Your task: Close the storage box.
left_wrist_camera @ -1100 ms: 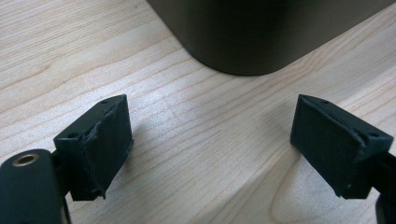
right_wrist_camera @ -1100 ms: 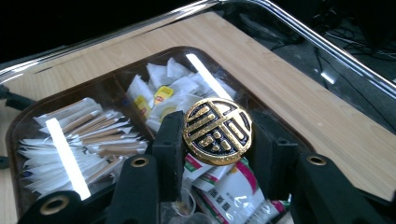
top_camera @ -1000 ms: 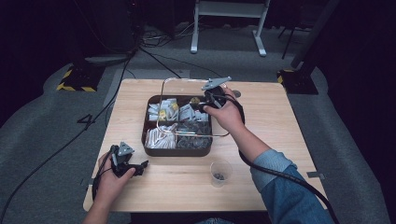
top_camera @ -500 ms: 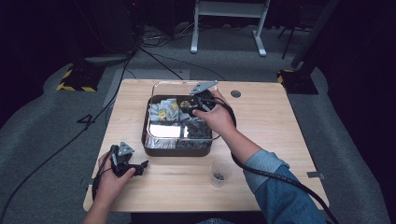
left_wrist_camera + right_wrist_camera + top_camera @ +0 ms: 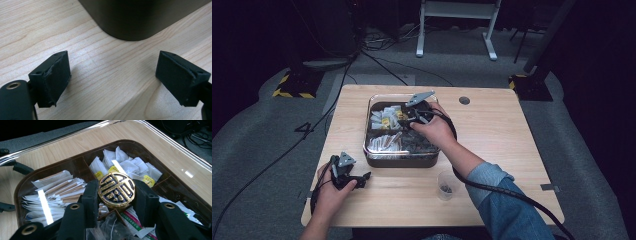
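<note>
A dark brown compartment box (image 5: 399,160) holds white sachets (image 5: 384,117), paper-wrapped sticks (image 5: 57,187) and tea bags. A clear lid (image 5: 175,150) lies over it, with a round gold knob (image 5: 116,189) at its middle. My right gripper (image 5: 116,192) is shut on that knob; in the high view it (image 5: 411,118) reaches over the box's middle from the right. My left gripper (image 5: 361,177) rests on the table at the front left, open, with nothing between its pads (image 5: 53,75). The box's rounded corner (image 5: 130,22) stands just ahead of it.
A small clear cup (image 5: 446,185) with dark bits in it stands on the wooden table (image 5: 512,150) in front of the box, to the right. A round cable hole (image 5: 464,100) sits at the back. Cables trail over the grey floor (image 5: 272,150).
My right gripper has carried the clear lid leftward from the box's right side to over the box. The left gripper has stayed still.
</note>
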Tool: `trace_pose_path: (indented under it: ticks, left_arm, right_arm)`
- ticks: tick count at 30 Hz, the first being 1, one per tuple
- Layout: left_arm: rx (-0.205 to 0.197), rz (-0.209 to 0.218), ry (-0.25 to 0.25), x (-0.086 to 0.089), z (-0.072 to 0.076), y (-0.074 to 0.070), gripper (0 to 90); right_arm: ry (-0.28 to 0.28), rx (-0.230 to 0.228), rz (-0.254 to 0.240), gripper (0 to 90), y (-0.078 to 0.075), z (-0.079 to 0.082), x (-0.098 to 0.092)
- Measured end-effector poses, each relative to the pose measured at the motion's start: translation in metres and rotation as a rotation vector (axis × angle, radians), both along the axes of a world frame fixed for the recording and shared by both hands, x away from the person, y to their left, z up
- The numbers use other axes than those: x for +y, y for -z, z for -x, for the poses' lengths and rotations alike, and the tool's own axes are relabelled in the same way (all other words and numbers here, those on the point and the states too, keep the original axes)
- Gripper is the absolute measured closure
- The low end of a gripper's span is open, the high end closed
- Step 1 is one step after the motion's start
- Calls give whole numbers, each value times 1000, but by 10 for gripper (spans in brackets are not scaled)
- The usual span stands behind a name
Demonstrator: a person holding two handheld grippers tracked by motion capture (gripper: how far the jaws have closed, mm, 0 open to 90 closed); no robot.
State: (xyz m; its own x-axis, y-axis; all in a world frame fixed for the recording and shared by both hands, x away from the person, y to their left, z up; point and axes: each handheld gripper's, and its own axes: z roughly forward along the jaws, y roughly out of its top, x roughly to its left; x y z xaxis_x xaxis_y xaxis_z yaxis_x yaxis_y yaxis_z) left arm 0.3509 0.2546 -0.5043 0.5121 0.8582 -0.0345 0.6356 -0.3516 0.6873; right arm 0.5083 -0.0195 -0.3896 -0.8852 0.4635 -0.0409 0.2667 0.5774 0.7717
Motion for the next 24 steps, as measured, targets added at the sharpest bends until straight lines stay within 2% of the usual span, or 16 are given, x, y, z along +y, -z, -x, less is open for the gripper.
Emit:
trace_pose_path:
  ticks: [11, 24]
  left_arm:
    - [0, 0, 0, 0, 0, 0, 128]
    - [0, 2, -1, 0, 0, 0, 128]
  right_arm:
    - [17, 39, 28, 590, 18, -5, 3]
    - [31, 49, 54, 590, 29, -7, 5]
